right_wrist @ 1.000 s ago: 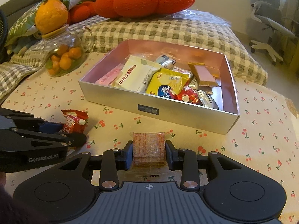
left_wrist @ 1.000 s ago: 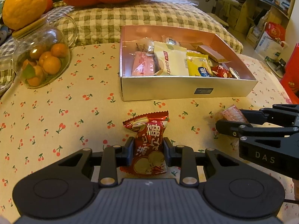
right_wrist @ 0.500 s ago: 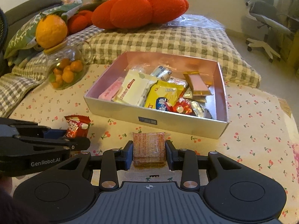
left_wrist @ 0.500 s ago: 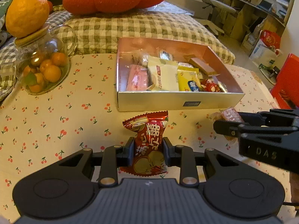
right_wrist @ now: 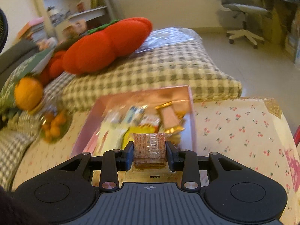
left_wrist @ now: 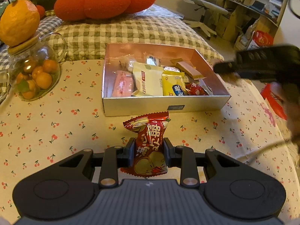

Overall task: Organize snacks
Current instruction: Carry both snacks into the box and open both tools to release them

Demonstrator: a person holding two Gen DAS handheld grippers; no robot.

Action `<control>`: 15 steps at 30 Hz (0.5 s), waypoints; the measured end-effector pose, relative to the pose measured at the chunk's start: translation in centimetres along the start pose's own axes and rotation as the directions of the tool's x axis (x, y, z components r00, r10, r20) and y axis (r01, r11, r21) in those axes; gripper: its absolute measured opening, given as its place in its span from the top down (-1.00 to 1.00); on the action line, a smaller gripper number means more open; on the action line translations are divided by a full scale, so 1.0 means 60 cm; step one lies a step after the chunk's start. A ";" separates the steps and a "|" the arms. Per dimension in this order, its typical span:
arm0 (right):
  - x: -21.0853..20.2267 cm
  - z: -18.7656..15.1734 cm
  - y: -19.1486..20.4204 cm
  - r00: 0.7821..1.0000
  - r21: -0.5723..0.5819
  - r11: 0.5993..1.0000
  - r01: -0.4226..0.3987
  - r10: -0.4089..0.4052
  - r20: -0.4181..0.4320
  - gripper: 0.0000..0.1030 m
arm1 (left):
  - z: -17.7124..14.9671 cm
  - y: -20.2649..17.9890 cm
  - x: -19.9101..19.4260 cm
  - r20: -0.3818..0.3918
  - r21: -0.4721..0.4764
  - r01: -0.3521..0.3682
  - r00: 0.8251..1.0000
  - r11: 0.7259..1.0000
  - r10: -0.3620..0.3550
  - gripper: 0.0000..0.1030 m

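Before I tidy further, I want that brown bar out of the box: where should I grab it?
Take the brown bar across its narrow width near the upper end, coming from above. It lies flat and slanted on top of the other snacks in the box, so its long edges are exposed, while its lower end sits close against neighbouring packets.

Left gripper point(left_wrist: 149, 154): matte black plastic, ribbed grey centre panel, two round recessed discs, silver screw heads on the linkage arms. Right gripper point(right_wrist: 149, 154): same build, with a small crosshair mark on the grey panel. From the left wrist view its black body appears blurred, a thin cable trailing below.
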State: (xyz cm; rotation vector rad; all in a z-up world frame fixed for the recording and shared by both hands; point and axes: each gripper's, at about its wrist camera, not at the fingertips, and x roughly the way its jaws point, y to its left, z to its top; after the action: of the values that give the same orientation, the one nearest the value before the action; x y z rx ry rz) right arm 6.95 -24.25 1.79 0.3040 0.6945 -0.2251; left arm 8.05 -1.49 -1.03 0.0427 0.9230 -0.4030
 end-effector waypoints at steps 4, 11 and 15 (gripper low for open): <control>0.042 0.017 -0.025 1.000 0.063 0.998 0.009 -0.008 -0.026 0.35 | 0.002 -0.001 0.002 -0.003 -0.011 0.007 1.000 1.000 -0.007 0.47; 0.070 0.012 -0.046 0.999 0.095 0.995 0.031 -0.027 -0.039 0.33 | 0.001 0.000 0.006 -0.010 -0.010 0.003 1.000 1.000 -0.003 0.47; 0.062 0.013 -0.049 1.000 0.113 0.994 0.005 -0.005 -0.005 0.31 | 0.004 0.001 0.005 -0.005 -0.018 0.000 1.000 1.000 0.000 0.47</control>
State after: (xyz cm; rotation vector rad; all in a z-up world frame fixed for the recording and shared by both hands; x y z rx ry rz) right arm 9.32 -27.64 -0.68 0.4105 0.6883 -0.2692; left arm 8.41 -1.60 -1.15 0.0273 0.9311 -0.3945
